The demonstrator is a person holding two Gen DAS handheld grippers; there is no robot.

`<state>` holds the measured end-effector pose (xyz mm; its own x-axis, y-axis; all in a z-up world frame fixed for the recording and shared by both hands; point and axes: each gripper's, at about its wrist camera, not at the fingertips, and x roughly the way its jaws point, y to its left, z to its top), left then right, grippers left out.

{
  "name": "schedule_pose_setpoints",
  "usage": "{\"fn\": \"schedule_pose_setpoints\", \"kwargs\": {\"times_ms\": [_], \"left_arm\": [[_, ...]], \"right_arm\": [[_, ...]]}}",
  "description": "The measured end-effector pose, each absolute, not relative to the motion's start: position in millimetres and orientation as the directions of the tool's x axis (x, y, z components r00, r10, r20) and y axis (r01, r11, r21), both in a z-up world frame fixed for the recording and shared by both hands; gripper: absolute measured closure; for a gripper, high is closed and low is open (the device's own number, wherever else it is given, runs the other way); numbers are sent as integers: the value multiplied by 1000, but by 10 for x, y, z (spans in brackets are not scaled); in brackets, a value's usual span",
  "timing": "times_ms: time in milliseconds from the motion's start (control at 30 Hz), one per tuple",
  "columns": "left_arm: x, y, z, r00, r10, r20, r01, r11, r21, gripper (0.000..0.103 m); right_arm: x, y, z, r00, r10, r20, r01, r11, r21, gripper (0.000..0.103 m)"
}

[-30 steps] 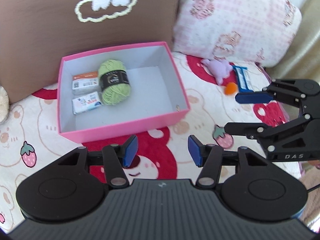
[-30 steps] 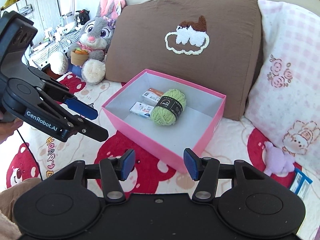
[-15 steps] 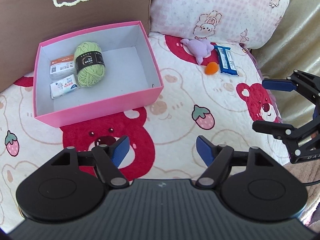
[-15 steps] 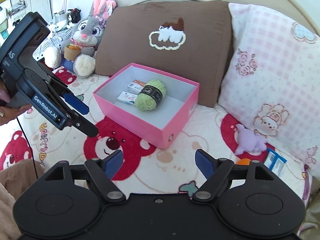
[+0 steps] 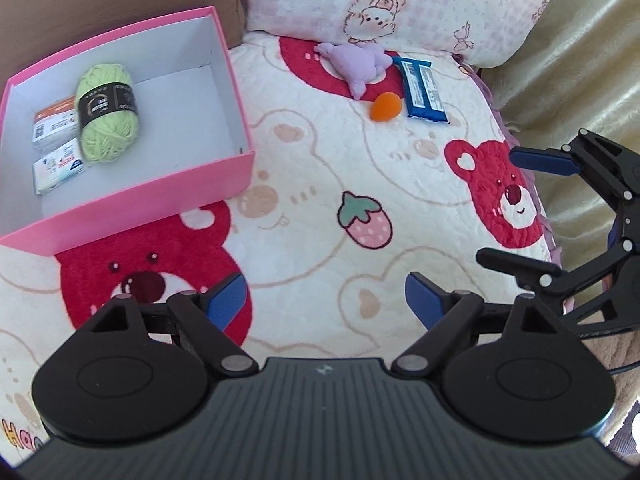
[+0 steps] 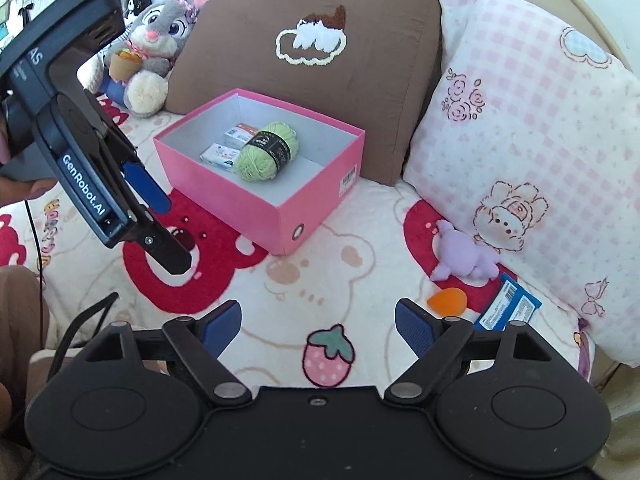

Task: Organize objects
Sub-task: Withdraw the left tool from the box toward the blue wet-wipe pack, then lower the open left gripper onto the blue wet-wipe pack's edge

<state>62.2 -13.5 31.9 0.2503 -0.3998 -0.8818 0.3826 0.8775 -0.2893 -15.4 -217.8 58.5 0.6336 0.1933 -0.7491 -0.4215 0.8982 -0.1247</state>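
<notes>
On the bed's bear-print blanket (image 5: 320, 184) sits an open pink box (image 5: 132, 204), set against a brown pillow (image 6: 320, 40). Inside the box lie a green yarn ball (image 5: 106, 114) with a black band and two small packets (image 5: 56, 140) beside it, touching the yarn on its left in the left wrist view. To the right of the box, well apart from it, three loose things lie close together below a pink checked pillow (image 6: 520, 120): a purple plush toy (image 5: 356, 62), an orange piece (image 5: 385, 107) just beside it, and a blue wrapped bar (image 5: 420, 90) next to both. A grey rabbit plush (image 6: 156, 40) leans at the far left by the brown pillow.

Both grippers hang over the blanket, tilted downward, and neither touches anything. The left gripper (image 5: 325, 300) has its fingers spread wide with only blanket between them; its jaws have just been opening. The right gripper (image 6: 318, 322) likewise has its fingers wide and empty, its jaws also just opened further, and the toy, orange piece and bar lie ahead of it to the right.
</notes>
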Motion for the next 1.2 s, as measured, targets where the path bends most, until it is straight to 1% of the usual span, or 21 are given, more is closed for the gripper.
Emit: {"fn": "schedule_pose_setpoints", "kwargs": {"times_ms": [133,200,300,600,733,867,967,1067,1200], "left_arm": [[750,-241,326,277,-418,-865,364,879,-308,14],[826,-303,325,291,-429,-855,358,878,-319,11],[915,-419,301,310,-441,-842,356,875,-327,10],[1062,-900,172,368,-506,-780,411,841,-352,8],[1165,-1113,100,387,-545,-744,440,818,-370,8],[1323,-1345,-71,379,-559,-738,441,810,-387,8],[1440,-1490,-259,359,-576,-735,427,801,-419,9],[1539,-1618,-449,317,-602,-733,417,783,-462,12],[1639,-1750,-654,322,-624,-712,387,773,-503,12]], "right_arm": [[-107,-2319,543,647,184,-740,-399,909,-122,16],[-74,-2412,531,657,186,-730,-381,918,-110,16],[-17,-2545,502,677,179,-714,-355,929,-105,16],[136,-2831,288,747,97,-658,-315,923,-221,16],[232,-2997,142,755,69,-652,-277,935,-222,16],[414,-3149,-83,747,22,-664,-217,953,-212,16],[502,-3274,-197,760,-18,-650,-166,961,-221,16],[573,-3403,-306,754,-24,-657,-133,973,-188,16],[672,-3509,-491,748,-48,-662,-106,976,-191,16]]}}
